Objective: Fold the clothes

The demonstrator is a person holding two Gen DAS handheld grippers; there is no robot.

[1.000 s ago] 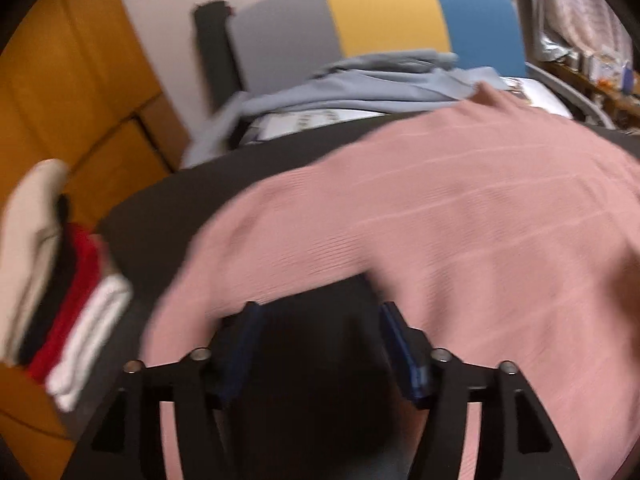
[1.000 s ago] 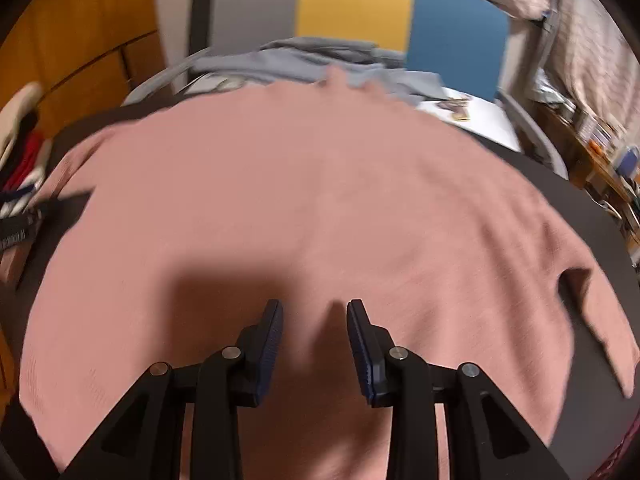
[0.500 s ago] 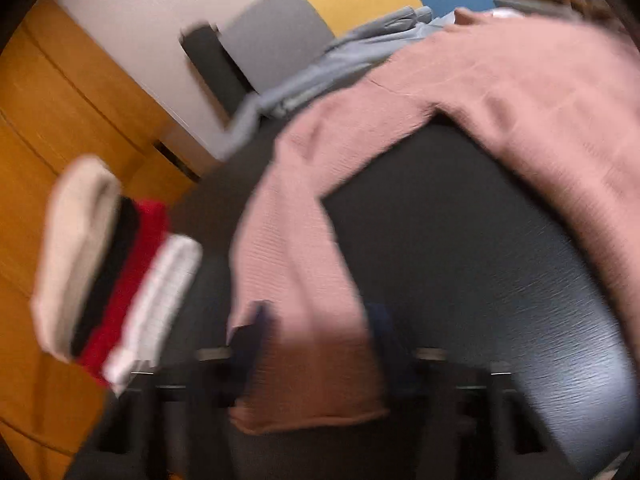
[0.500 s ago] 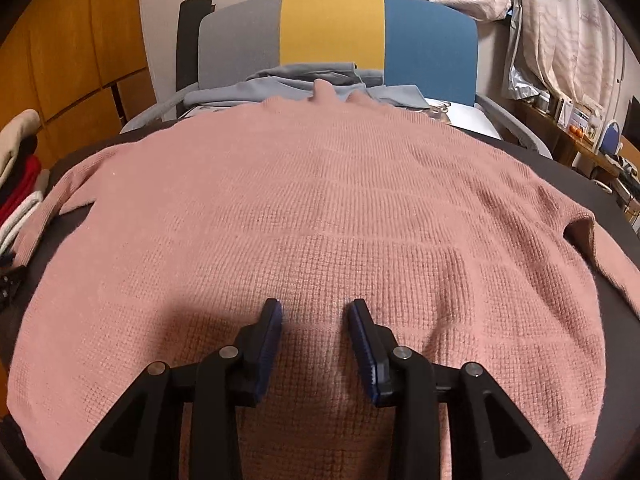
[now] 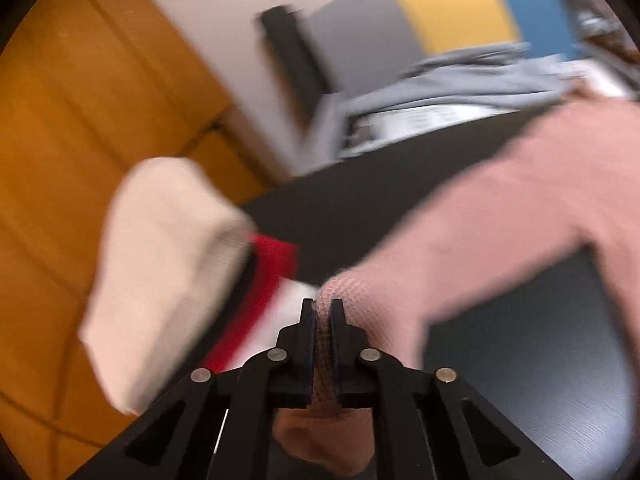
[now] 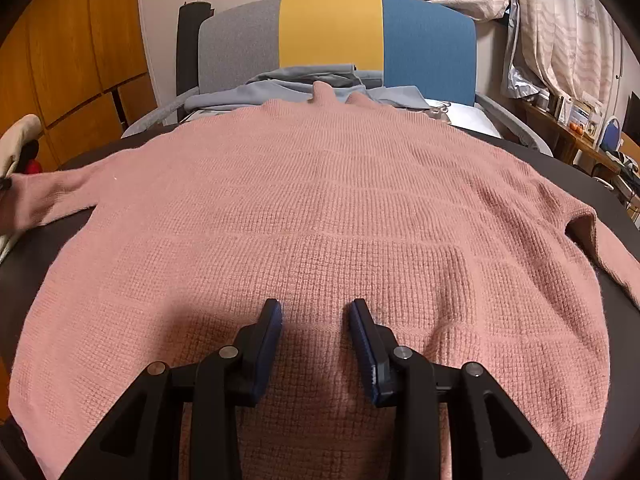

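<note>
A pink knit sweater [image 6: 320, 216] lies spread flat on a round black table [image 6: 560, 152], collar toward the far edge, both sleeves out to the sides. In the left wrist view my left gripper [image 5: 322, 306] is shut on the end of the sweater's left sleeve [image 5: 460, 232], lifted off the black table [image 5: 540, 340]. The picture there is blurred by motion. My right gripper [image 6: 316, 310] is open, hovering low over the sweater's lower middle with nothing between its fingers.
A stack of folded clothes [image 5: 168, 264], cream, black, red and white, sits at the table's left edge. Behind the table stands a grey, yellow and blue chair [image 6: 332, 36] with grey-blue garments [image 6: 304, 84] piled on it. Wooden cabinets [image 6: 72, 48] fill the left; cluttered shelves [image 6: 580, 120] the right.
My left gripper has closed on the sleeve end and lifted it near the folded stack. The right gripper has stayed open over the sweater's lower middle.
</note>
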